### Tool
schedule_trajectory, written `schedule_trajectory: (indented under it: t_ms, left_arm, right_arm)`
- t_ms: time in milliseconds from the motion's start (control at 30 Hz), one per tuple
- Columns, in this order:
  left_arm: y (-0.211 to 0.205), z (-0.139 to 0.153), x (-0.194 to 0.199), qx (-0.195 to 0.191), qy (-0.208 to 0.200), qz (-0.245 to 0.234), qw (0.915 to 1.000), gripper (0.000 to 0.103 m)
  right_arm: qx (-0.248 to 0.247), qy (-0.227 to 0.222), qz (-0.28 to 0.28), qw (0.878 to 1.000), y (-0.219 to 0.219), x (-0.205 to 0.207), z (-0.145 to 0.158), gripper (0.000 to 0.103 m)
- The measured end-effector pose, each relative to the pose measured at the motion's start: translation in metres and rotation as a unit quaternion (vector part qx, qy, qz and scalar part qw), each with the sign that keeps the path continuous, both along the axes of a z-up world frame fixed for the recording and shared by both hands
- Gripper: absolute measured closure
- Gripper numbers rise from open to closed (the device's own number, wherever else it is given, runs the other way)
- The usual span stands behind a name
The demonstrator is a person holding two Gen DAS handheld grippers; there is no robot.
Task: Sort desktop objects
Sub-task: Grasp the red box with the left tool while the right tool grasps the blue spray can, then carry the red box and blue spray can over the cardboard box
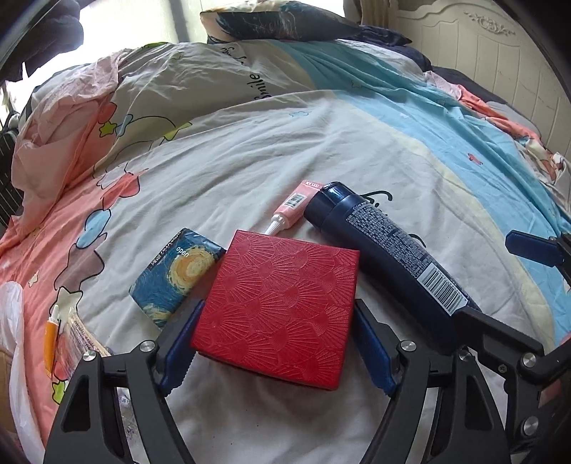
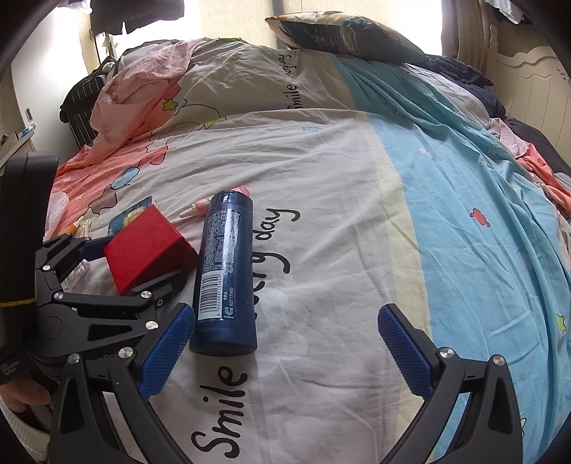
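A red patterned box (image 1: 282, 307) sits between the blue pads of my left gripper (image 1: 276, 342), which is shut on it; in the right wrist view the red box (image 2: 146, 246) is tilted, one edge off the bedsheet. A dark blue bottle (image 1: 385, 246) lies on its side right of the box, also in the right wrist view (image 2: 225, 275). A small pink tube (image 1: 291, 208) lies behind the box. A starry-night tissue pack (image 1: 175, 275) lies left of it. My right gripper (image 2: 285, 349) is open and empty, its left pad beside the bottle's base.
Everything lies on a bed with a cartoon duvet (image 2: 357, 185). A crumpled pink quilt (image 1: 64, 117) and a dark pillow (image 2: 342, 32) are at the far side. An orange tube and wrappers (image 1: 64, 339) lie at the left, by a white plastic bag (image 1: 14, 357).
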State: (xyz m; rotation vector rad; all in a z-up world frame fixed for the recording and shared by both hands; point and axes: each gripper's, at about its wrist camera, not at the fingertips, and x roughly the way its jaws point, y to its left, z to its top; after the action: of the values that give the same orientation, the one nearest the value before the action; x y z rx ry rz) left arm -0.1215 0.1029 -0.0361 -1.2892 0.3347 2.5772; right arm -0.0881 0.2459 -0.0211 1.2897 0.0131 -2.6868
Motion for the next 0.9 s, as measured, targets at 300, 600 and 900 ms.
schedule_trajectory:
  t_ms: [300, 600, 900]
  left_arm:
    - [-0.023, 0.005, 0.014, 0.014, -0.015, 0.011, 0.9997, 0.025]
    - [-0.050, 0.012, 0.034, 0.006, 0.009, 0.025, 0.9996, 0.026]
    - [-0.058, 0.011, 0.044, 0.004, 0.004, 0.022, 0.9997, 0.027]
  right_arm:
    - [0.023, 0.001, 0.010, 1.000, -0.016, -0.003, 0.000, 0.000]
    - [0.045, -0.006, 0.022, 0.999, -0.037, -0.023, -0.003, 0.000]
    - [0.001, -0.045, 0.033, 0.998, -0.044, -0.032, -0.013, 0.065]
